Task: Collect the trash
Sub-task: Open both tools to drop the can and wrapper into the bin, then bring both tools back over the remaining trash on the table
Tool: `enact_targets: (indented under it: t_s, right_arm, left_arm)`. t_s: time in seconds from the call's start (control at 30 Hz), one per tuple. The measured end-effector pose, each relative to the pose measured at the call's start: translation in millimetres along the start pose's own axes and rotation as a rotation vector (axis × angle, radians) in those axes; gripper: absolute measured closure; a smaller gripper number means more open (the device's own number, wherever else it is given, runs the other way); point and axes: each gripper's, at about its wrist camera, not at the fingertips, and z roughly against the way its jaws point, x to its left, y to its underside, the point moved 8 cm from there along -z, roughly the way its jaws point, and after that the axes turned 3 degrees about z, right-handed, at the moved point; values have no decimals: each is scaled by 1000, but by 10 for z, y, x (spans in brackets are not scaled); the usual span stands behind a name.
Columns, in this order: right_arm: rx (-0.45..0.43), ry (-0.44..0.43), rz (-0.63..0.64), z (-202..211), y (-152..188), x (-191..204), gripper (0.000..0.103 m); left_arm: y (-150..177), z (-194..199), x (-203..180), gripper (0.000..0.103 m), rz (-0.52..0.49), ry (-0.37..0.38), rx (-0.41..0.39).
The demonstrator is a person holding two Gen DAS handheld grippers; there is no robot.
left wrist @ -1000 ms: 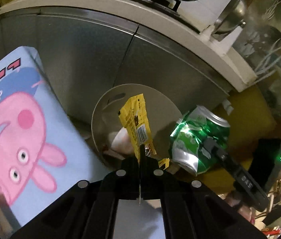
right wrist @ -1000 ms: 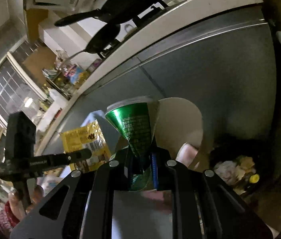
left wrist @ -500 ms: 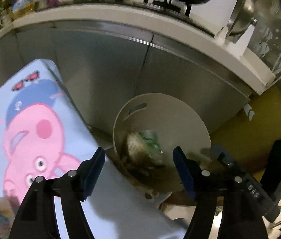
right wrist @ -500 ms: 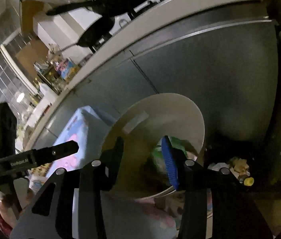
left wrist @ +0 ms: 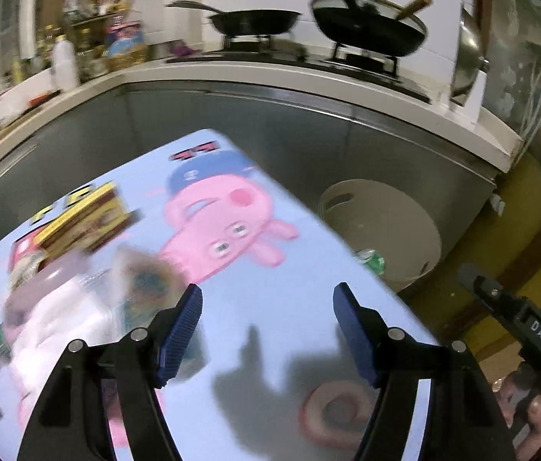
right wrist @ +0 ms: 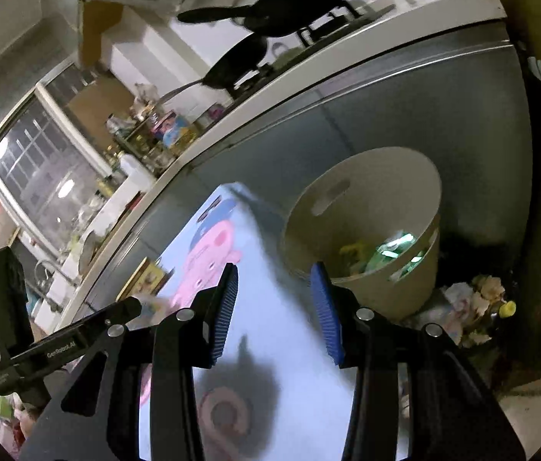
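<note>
Up close, both grippers are released w/ nothing between the blue ribbed pads: left gripper (left wrist: 267,309) spread wide, right gripper (right wrist: 275,290) about half apart. Both hang over a pale blue table (left wrist: 270,326) printed w/ a pink cartoon pig (left wrist: 224,223) in a blue cap. Left side of the table: blurred clutter, incl. a yellow box (left wrist: 82,219) and crumpled white-ish wrappers (left wrist: 51,315), too smeared to ID. Just past the table's far edge stands a beige bin (right wrist: 362,230) w/ slot handles; inside it a crushed green can (right wrist: 393,249) and something yellow (right wrist: 353,249). More crumpled trash (right wrist: 473,307) lies on the floor right of the bin. Behind: grey cabinet fronts (left wrist: 270,126), white counter, two black pans (left wrist: 366,27) on the stove, bottles and jars at the counter's left end.
</note>
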Motion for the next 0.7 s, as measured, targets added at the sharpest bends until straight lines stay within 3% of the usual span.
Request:
enact_targets:
  t_s: [0.57,0.6,0.63,0.7]
  right_arm:
    - [142,-75,155,-138,741,1179,63]
    - [151,-76,164,-150,774,1227,57]
    - [156,-79,175,-155,815,1293,44]
    - [151,-81,200,-148,868,1401,41]
  left_arm:
    - [569,795,1254,32,175,-184,-61]
    - [593,812,1303,32,183,-190,-61]
    - [623,831,1358,32,192,-198,-62]
    - [686,871,1470,30,208,-217,-65]
